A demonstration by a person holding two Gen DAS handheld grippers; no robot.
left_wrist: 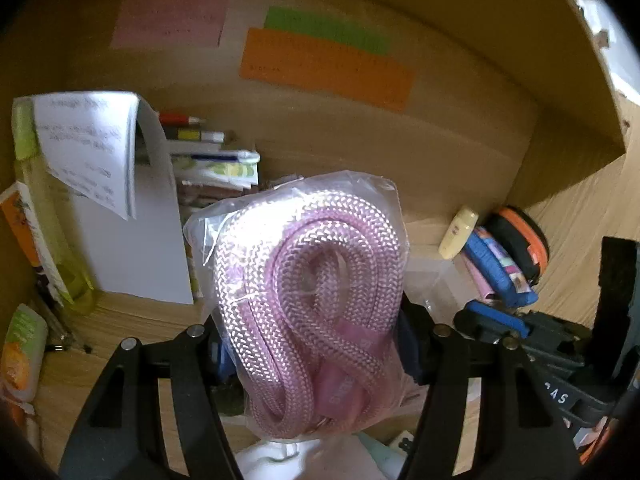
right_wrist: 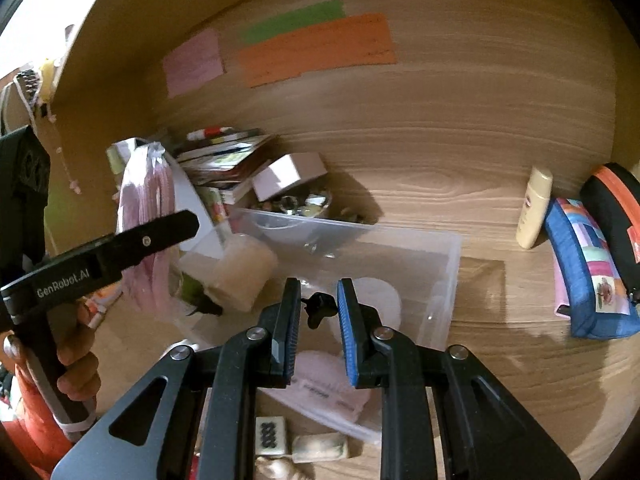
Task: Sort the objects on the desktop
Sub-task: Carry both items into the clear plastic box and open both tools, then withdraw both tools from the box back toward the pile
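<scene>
My left gripper [left_wrist: 310,344] is shut on a clear plastic bag of coiled pink braided cord [left_wrist: 308,296] and holds it up above the desk. The same bag [right_wrist: 144,216] shows at the left of the right wrist view, clamped in the left gripper [right_wrist: 168,228]. My right gripper [right_wrist: 318,320] is open and empty, its blue pads a small gap apart, hovering over a clear plastic bin [right_wrist: 400,264]. A small black clip-like object [right_wrist: 318,308] lies in the bin, seen between the fingers.
A stack of books and pens [left_wrist: 208,160] and a white folded paper [left_wrist: 120,200] stand at the left. A cream bottle [right_wrist: 534,208], blue pouch [right_wrist: 584,272] and black-orange case [right_wrist: 616,216] lie right. Coloured notes [right_wrist: 316,48] are stuck on the wooden back wall.
</scene>
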